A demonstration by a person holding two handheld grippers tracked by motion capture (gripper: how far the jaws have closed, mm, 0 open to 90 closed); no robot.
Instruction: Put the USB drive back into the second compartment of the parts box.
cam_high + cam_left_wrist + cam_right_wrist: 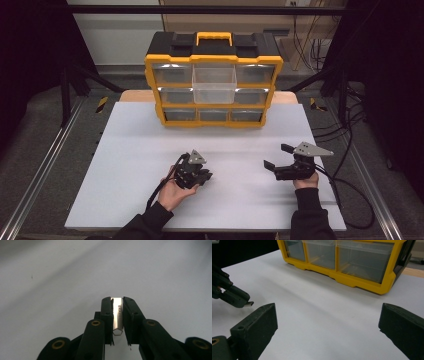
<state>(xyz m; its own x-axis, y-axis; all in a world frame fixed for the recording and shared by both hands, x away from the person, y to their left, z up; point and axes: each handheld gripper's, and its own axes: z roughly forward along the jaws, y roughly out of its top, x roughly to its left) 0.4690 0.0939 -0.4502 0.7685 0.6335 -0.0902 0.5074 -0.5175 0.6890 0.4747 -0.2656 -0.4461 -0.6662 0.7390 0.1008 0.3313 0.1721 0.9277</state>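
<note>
- My left gripper (117, 315) pinches a thin, shiny metal strip (117, 313) above the matte white table (135, 150).
- My right gripper (327, 325) rests spread wide, holding nothing.
- The yellow-framed organizer (213, 80) has clear plastic drawers; its top-middle drawer (214, 84) stands pulled out.

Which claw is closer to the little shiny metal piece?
Left. The left gripper is shut on the metal piece, pinched between its jaws. The right gripper is open and off to the side, apart from it.
</note>
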